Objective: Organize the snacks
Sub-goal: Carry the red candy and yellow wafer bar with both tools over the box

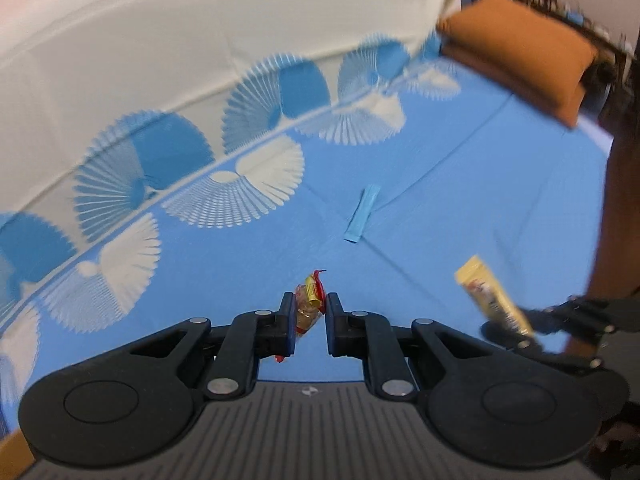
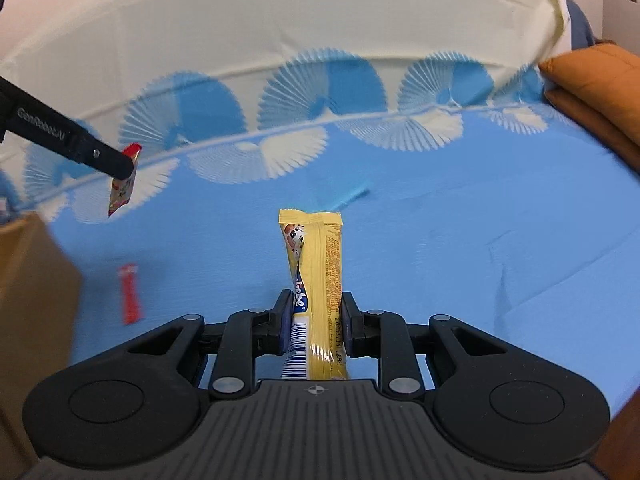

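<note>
My left gripper [image 1: 310, 300] is shut on a small red and yellow candy packet [image 1: 309, 308], held above the blue bedsheet [image 1: 460, 200]. In the right wrist view the same gripper [image 2: 122, 166] shows at the left with the packet [image 2: 121, 194] hanging from it. A long yellow snack bar [image 2: 316, 252] stands upright in my right gripper [image 2: 316, 306], which is shut on its lower part. In the left wrist view that bar [image 1: 490, 298] and the right gripper [image 1: 516, 330] appear at the right edge. A light blue stick sachet [image 1: 362, 214] and a red sachet [image 2: 130, 294] lie on the sheet.
A brown cardboard box [image 2: 28, 280] stands at the left edge of the right wrist view. A cream cloth [image 1: 200, 40] with blue fan prints rises behind the sheet. An orange cushion [image 1: 520, 48] lies at the far right, with dark furniture behind it.
</note>
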### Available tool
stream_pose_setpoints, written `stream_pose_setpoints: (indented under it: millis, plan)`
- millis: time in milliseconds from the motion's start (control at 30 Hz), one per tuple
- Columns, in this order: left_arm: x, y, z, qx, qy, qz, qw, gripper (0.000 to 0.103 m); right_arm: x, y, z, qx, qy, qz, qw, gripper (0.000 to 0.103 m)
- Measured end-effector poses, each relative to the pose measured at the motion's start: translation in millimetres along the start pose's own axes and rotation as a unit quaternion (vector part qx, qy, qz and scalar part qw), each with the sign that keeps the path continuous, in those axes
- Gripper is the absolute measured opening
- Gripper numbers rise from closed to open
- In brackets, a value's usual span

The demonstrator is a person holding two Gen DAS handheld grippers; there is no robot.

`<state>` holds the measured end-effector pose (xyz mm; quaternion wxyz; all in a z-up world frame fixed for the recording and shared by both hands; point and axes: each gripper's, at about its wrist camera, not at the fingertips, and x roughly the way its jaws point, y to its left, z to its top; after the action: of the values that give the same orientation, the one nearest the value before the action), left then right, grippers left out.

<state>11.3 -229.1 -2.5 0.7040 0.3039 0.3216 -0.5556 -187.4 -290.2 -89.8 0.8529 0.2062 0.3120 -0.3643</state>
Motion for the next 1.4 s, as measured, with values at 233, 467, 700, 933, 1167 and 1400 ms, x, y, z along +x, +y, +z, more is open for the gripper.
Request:
stream_pose_setpoints:
  millis: [233, 467, 700, 933, 1167, 1400]
  plan:
    - [-128.0, -14.8, -73.6, -0.052, -0.025, 0.009, 0.9983, 0.016, -97.0, 53.5, -12.6, -0.037, -0.009, 0.081, 0.996, 0.026]
    - [-209.8, -15.6, -166.6, -0.122, -0.014, 0.037, 0.9918, 0.016, -168.7, 113.2, -45.7, -0.064, 0.024, 0.152, 0.986, 0.026]
    - [-263.1, -7.9, -248.2, -0.187, -0.009, 0.089, 0.9782, 0.016, -208.7, 162.8, -75.4, -0.13, 0.037, 0.187, 0.973, 0.026]
    - [-287.5, -8.3, -297.9, -0.229, -0.009, 0.1, 0.9683, 0.016, -238.6, 196.2, -86.5, -0.181, 0.02, 0.194, 0.964, 0.026]
    - [-300.1, -5.5, -306.5, -0.238, -0.03, 0.103, 0.9653, 0.016, -250.4, 206.7, -90.2, -0.202, 0.012, 0.187, 0.961, 0.026]
    - [-300.3, -4.7, -306.8, -0.241, -0.036, 0.1, 0.9648, 0.016, -250.4, 213.7, -92.4, -0.211, 0.013, 0.18, 0.961, 0.026]
